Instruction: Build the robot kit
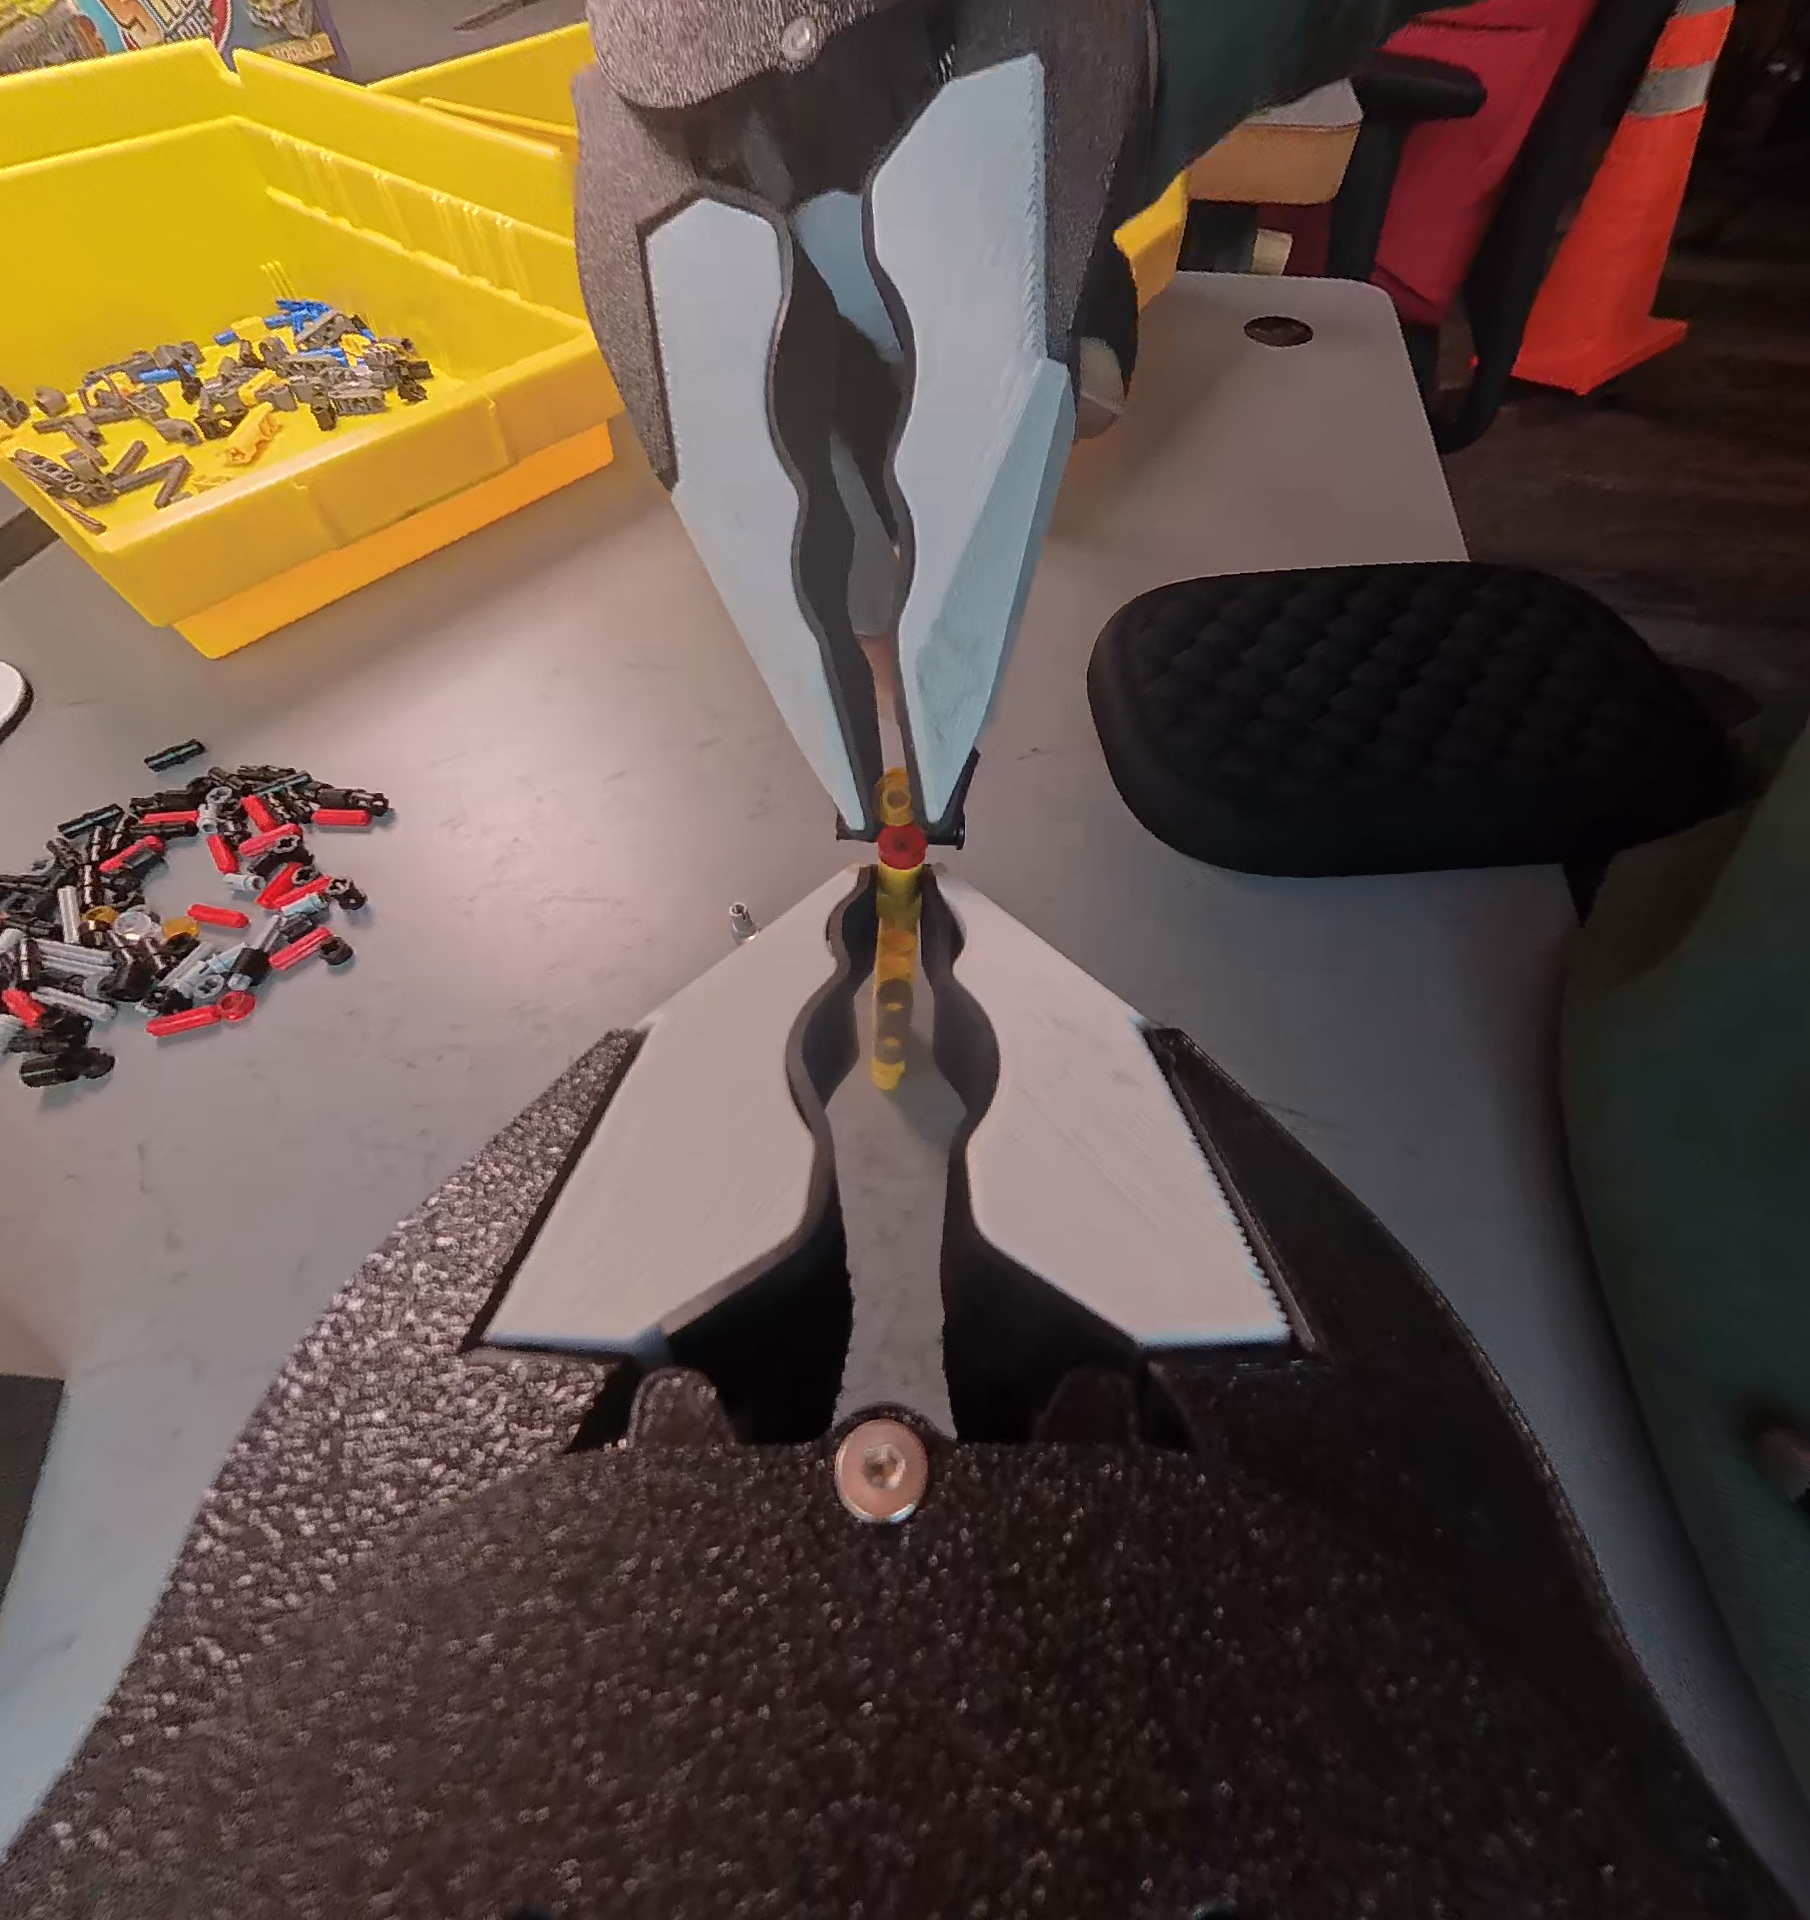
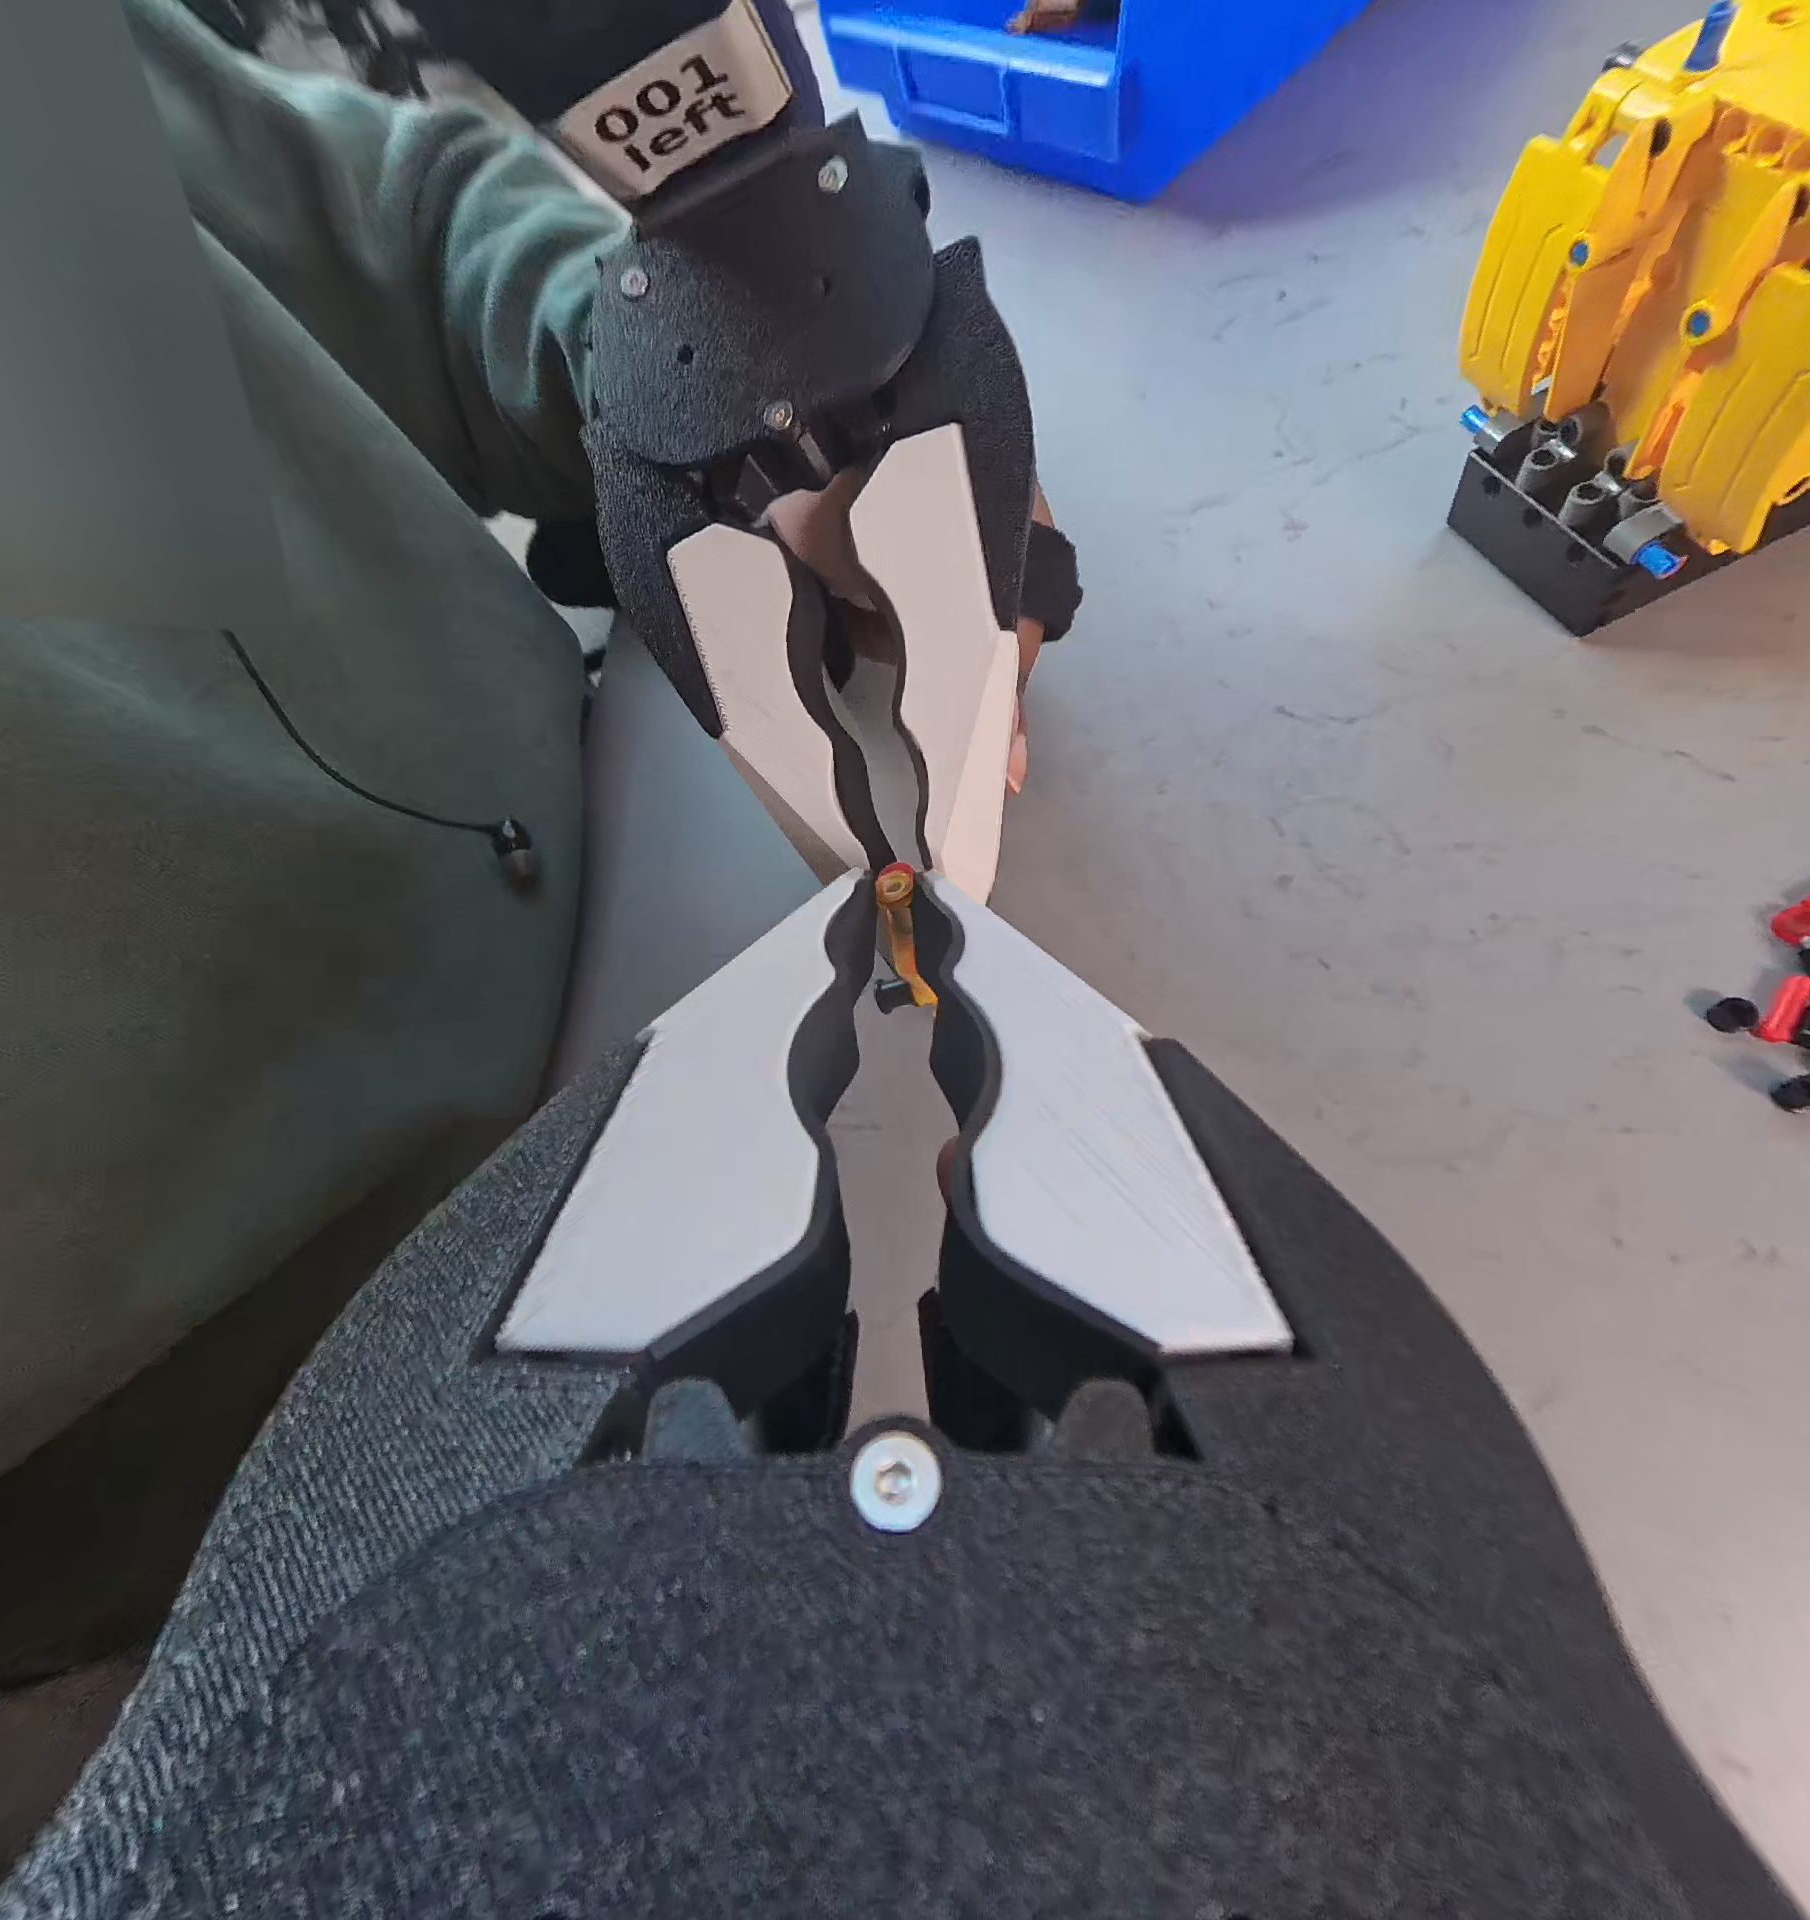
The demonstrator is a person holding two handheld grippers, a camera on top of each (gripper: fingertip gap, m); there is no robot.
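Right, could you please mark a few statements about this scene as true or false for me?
The left gripper is wide open and empty. False: it is shut on a yellow beam.
The right gripper pinches a yellow piece bearing a black pin. True.
The pile of red, black and grey parts lies in a blue bin. False: it lies loose on the grey table.
The yellow bin holds small parts. True.
The grippers are far apart. False: their tips nearly meet.
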